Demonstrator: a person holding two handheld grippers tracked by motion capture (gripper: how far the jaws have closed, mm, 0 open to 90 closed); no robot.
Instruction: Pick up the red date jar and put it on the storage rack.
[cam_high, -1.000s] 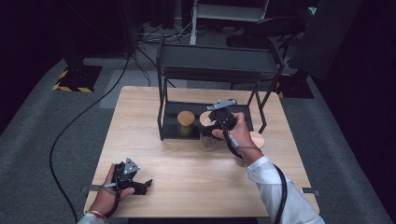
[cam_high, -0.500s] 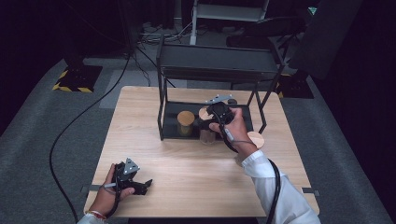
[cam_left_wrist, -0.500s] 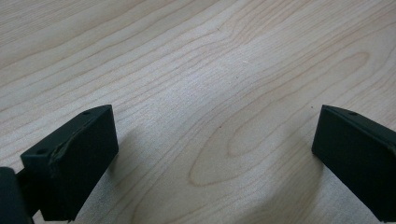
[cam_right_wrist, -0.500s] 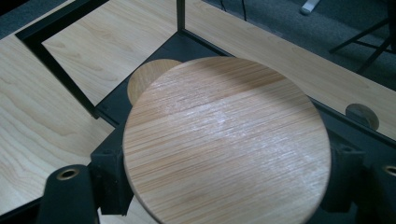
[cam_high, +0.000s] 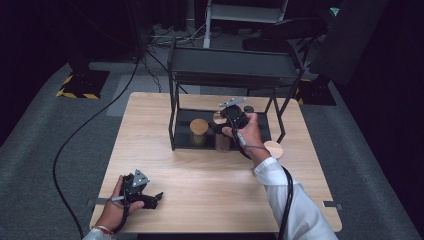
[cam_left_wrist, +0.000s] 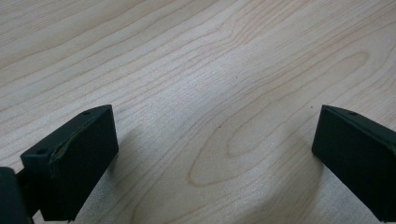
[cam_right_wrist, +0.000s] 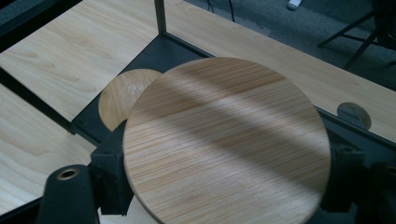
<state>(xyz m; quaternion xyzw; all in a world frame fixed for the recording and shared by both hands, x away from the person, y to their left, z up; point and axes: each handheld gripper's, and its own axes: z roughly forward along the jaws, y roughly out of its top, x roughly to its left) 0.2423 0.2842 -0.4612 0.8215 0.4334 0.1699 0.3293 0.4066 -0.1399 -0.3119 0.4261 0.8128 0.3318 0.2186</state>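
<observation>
Right gripper (cam_high: 231, 119) fingers clamped on a round wooden lid (cam_right_wrist: 226, 142), carried over the black rack (cam_high: 232, 75)'s lower tray beside a lidded jar (cam_high: 199, 132), lid seemingly not yet seated; left gripper (cam_high: 150, 199) fingers wide, empty, on the counter (cam_high: 210, 200) well short of the rack

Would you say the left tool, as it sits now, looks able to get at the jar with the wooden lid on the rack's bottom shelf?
Probably yes, with a long reach: the left tool rests open at the table's near edge, bare wood lies between, and the lidded jar stands at the rack's open front. The right tool works just beside it.
</observation>
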